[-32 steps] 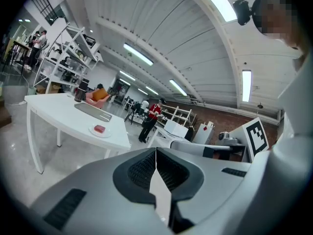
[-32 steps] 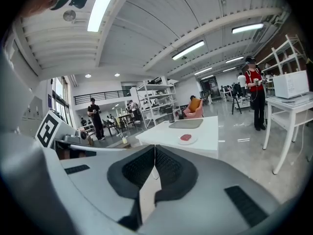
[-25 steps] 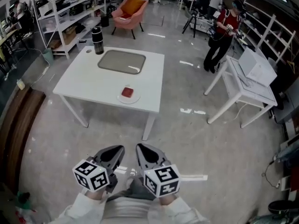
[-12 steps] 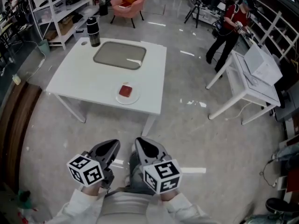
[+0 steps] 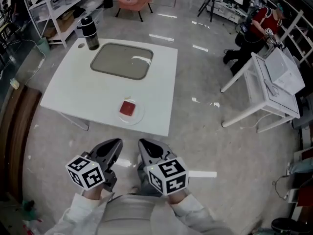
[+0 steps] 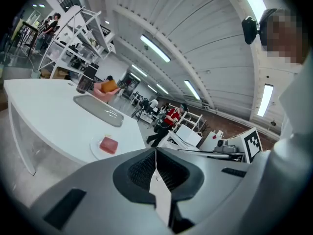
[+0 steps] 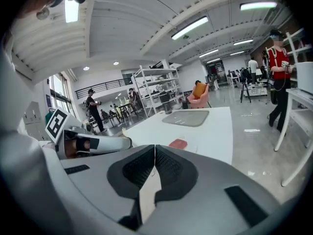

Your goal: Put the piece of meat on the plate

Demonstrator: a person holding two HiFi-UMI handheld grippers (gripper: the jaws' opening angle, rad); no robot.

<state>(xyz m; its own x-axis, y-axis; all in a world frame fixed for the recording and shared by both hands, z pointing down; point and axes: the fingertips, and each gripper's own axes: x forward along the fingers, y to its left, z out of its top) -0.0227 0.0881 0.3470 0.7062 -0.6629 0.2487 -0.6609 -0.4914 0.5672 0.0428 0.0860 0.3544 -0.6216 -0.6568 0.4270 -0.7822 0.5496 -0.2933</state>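
You are wearing white sleeves and a pale top, left gripper and right gripper both showing grey rounded shells, black ribbed pads lining the jaws, each carrying a white cube with black square markers.

The left claw has its 2 jaws pressed together, nothing between them. Farther off, left, the meat lies on the plate on the white counter, near a grey tray.

White table on grey polished floor, shelving behind.
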